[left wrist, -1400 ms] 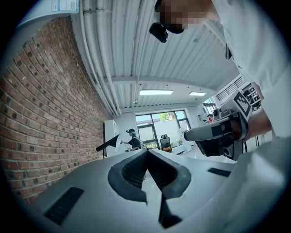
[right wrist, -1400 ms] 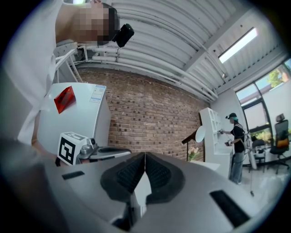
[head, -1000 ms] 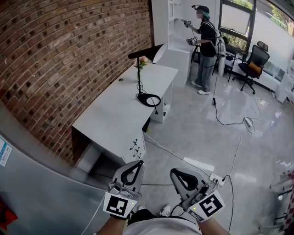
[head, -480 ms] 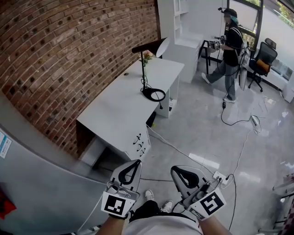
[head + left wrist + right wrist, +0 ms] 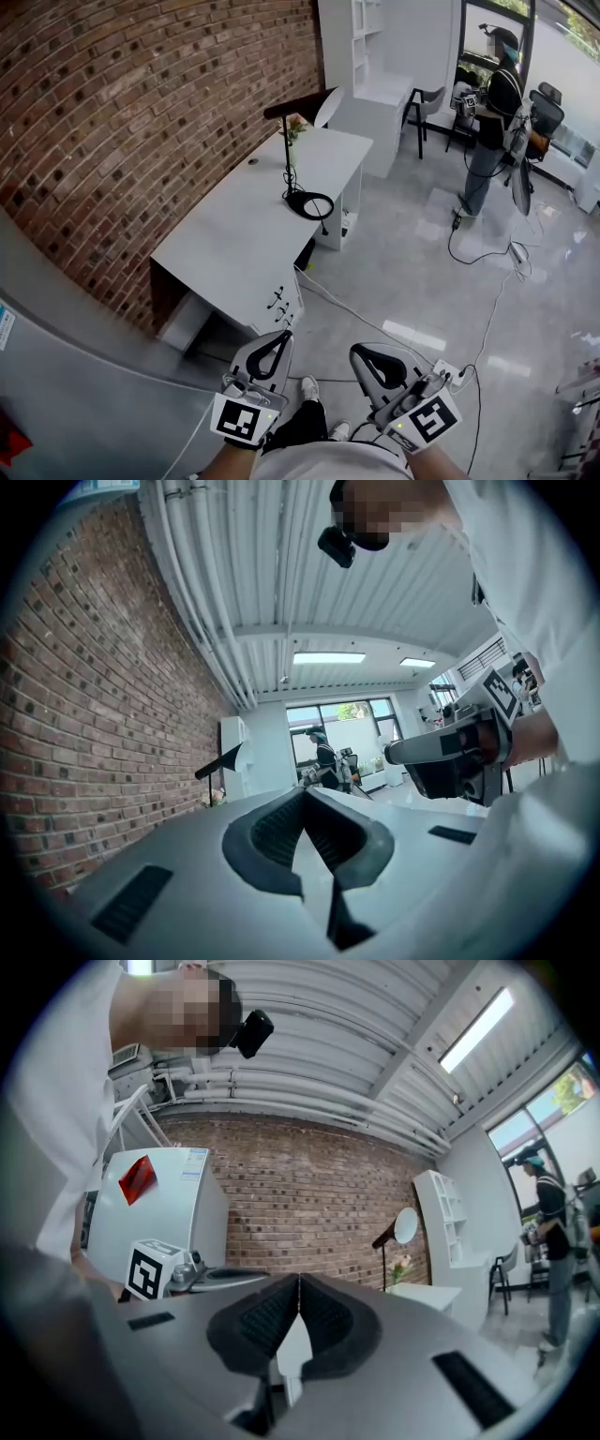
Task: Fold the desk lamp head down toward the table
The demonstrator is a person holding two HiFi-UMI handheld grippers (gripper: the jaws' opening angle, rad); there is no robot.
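Observation:
The black desk lamp (image 5: 286, 155) stands on the white desk (image 5: 234, 234), its ring base (image 5: 308, 203) near the desk's right edge and its head (image 5: 300, 103) held up level. It shows small and far off as the lamp (image 5: 217, 761) in the left gripper view and the lamp (image 5: 386, 1234) in the right gripper view. My left gripper (image 5: 280, 336) and right gripper (image 5: 360, 352) hang close to my body, well short of the desk. Both are shut and hold nothing: the left gripper (image 5: 305, 791) and the right gripper (image 5: 299, 1281) each show their pads meeting.
A brick wall (image 5: 141, 112) runs behind the desk. A grey cabinet (image 5: 75, 384) stands at my left. Cables (image 5: 469, 253) and a power strip (image 5: 445, 367) lie on the floor. Another person (image 5: 497, 103) stands near an office chair (image 5: 546, 108). White shelves (image 5: 370, 47) stand behind the desk.
The other person has walked from beside the shelves to the far right by the window. My grippers stay shut, low in the view; the desk sits about as far off.

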